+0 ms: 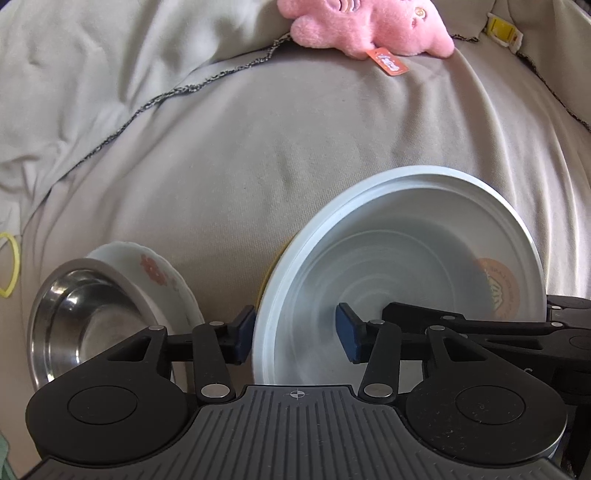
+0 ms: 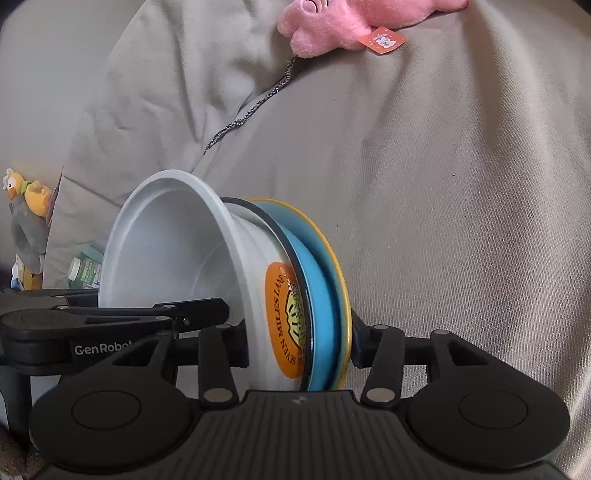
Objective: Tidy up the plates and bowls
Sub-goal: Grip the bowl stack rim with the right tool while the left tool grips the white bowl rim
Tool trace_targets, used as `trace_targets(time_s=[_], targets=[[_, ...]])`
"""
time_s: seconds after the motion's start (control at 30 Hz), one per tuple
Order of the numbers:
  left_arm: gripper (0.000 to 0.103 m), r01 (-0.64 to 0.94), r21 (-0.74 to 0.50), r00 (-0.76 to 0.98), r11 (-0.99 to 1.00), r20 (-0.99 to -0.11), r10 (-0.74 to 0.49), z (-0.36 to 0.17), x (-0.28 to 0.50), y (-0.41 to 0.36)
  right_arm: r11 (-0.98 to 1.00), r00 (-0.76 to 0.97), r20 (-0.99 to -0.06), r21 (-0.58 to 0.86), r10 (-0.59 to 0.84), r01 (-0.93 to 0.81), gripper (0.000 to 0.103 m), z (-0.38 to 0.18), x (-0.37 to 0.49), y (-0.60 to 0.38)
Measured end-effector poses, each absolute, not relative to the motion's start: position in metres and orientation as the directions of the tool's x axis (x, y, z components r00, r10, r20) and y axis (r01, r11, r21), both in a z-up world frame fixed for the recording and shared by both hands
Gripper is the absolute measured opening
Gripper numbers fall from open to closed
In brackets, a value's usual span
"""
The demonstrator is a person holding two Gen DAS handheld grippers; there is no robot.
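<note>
The left gripper [image 1: 295, 332] stands fairly wide, its two blue pads [image 1: 347, 330] straddling the near rim of the white bowl [image 1: 399, 258]; one pad sits inside the bowl, the other outside just beside the rim, with a gap visible, so it grips nothing. The right gripper [image 2: 299, 343] is set around a stack seen edge-on: the white bowl [image 2: 177, 251] with an orange label [image 2: 284, 317] on its base, a dark-rimmed plate, a blue plate [image 2: 317, 295] and a yellow-rimmed plate [image 2: 341, 280] behind it. Its right finger touches the yellow rim; its left finger is by the bowl's wall. Whether the pads still press on the stack cannot be told.

The white bowl is deep with a broad flared rim, and the label shows faintly through its floor in the left view. It rests on the beige cover [image 1: 258, 147] of a couch or bed. To its left lie a steel bowl [image 1: 74, 314] nested in a flowered white dish [image 1: 162, 273]. A pink plush toy [image 1: 369, 26] lies farther back.

The left gripper points steeply down into the bowl; the right one tilts down more gently, reaching in from the side, its black arm crossing the left view's lower right.
</note>
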State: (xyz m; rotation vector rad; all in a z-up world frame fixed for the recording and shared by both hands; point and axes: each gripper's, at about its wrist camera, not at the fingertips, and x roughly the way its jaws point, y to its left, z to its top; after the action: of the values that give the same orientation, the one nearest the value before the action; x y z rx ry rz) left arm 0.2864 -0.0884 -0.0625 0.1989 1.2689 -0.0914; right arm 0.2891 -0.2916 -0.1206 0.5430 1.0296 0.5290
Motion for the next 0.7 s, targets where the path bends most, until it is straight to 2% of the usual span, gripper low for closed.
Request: trace_targets(time_s=[0.1, 0.27, 0.4, 0.7], targets=[[0.049, 0.189, 0.094, 0.3, 0.978, -0.953, 0.033, -0.062, 0.285, -0.087, 0.763, 0.427, -0.65, 0.622, 0.629, -0.176, 0.047, -0.119, 0.287, -0.288], [0.047, 0.194, 0.095, 0.316, 0.976, -0.948, 0.029, -0.062, 0.281, -0.086, 0.783, 0.441, -0.674, 0.611, 0.592, -0.117, 0.046, -0.119, 0.275, -0.291], [0.05, 0.22, 0.107, 0.314, 0.97, -0.949, 0.033, -0.063, 0.279, -0.087, 0.737, 0.395, -0.658, 0.672, 0.641, -0.076, 0.048, -0.13, 0.282, -0.288], [0.047, 0.199, 0.117, 0.294, 0.973, -0.954, 0.054, -0.058, 0.281, -0.091, 0.708, 0.397, -0.622, 0.697, 0.675, -0.113, 0.052, -0.133, 0.278, -0.291]])
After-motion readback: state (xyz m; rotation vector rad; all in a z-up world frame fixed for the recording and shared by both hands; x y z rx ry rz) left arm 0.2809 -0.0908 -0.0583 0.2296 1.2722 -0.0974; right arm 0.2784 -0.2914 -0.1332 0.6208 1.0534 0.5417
